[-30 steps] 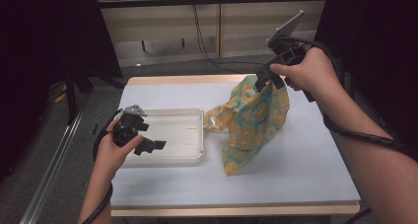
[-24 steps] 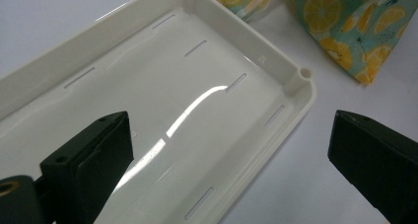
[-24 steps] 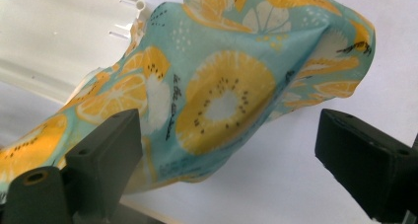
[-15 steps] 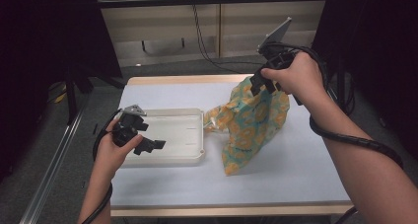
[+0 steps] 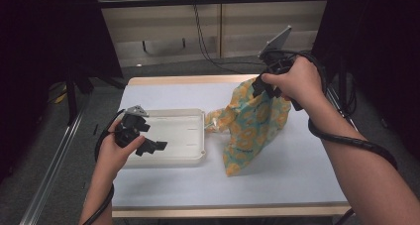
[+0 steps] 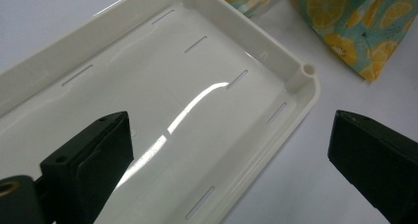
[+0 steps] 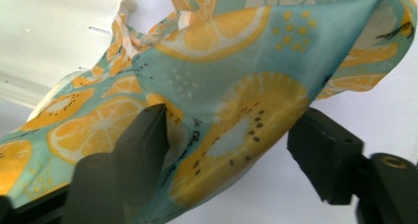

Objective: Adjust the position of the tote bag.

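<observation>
A white surface (image 5: 297, 155) is carrying a cream tray (image 5: 195, 117) and, touching its right end, a lemon-print cloth (image 5: 252, 121) standing in a peak. The high view is showing the right claw (image 5: 262, 86) at that peak. The right gripper view is showing its jaws, just now closing, with the fold between them. The left claw (image 6: 231, 160) is hovering wide open over the tray.

White-topped table (image 5: 297, 170) (wood-edged), cream tray (image 5: 190, 158) at its left, lemon-print cloth (image 5: 247, 136) just beside the tray
</observation>
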A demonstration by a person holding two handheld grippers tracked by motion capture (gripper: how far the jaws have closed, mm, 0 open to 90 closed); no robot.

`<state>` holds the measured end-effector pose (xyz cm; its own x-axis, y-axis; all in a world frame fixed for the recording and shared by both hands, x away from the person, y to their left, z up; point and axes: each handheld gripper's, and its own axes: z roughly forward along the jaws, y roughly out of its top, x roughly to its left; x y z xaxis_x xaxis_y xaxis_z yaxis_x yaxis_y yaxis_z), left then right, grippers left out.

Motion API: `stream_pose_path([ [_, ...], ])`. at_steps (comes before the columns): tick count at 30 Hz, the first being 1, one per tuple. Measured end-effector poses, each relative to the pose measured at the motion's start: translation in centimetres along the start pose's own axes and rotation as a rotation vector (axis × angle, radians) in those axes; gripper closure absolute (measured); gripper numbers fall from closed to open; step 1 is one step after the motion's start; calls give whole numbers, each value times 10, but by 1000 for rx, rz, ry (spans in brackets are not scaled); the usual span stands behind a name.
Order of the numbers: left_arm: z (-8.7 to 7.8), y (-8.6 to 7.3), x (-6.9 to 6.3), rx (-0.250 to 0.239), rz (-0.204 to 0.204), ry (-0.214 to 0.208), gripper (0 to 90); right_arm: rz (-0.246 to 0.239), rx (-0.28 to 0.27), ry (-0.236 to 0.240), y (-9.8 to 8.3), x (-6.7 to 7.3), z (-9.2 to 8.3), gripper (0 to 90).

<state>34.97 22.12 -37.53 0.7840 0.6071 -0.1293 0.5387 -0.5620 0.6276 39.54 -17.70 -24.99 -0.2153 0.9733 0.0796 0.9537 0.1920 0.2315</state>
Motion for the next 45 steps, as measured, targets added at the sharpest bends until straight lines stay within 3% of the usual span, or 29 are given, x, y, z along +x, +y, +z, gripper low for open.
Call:
stream_pose_path([
  [2,1,0,0,3,-1,1,32,21,14,-21,-1,1,0,456],
  [5,3,0,-1,6,-6,0,32,33,33,-15,1,2,0,562],
  [9,3,0,-1,15,-5,12,33,47,24,-24,0,1,0,768],
  [10,3,0,-1,15,-5,12,33,47,24,-24,0,1,0,768],
  [12,3,0,-2,10,-7,19,33,54,31,-19,0,0,0,900],
  [16,1,0,0,1,-8,20,33,51,48,-12,1,-2,-1,900],
  [19,1,0,0,5,-7,20,33,16,62,-24,2,-1,-4,900],
  [22,1,0,0,9,-7,7,33,-10,77,-6,3,-4,-6,900],
  [27,2,0,0,11,-7,3,33,-98,83,31,3,-8,-9,900],
  [30,4,0,-1,13,-4,1,33,-186,96,31,4,-11,-10,900],
  [32,4,0,-1,14,-4,-1,33,-208,98,51,5,-13,-11,900],
  [33,4,0,-1,17,-4,1,33,-244,100,56,5,-13,-11,900],
  [38,5,1,-2,14,-7,2,33,-225,82,-10,3,-9,-10,900],
  [41,5,1,-2,16,-8,-5,33,-203,56,-8,3,-6,-8,900],
  [45,6,1,-3,17,-9,-2,33,-129,40,-80,4,-1,-7,896],
])
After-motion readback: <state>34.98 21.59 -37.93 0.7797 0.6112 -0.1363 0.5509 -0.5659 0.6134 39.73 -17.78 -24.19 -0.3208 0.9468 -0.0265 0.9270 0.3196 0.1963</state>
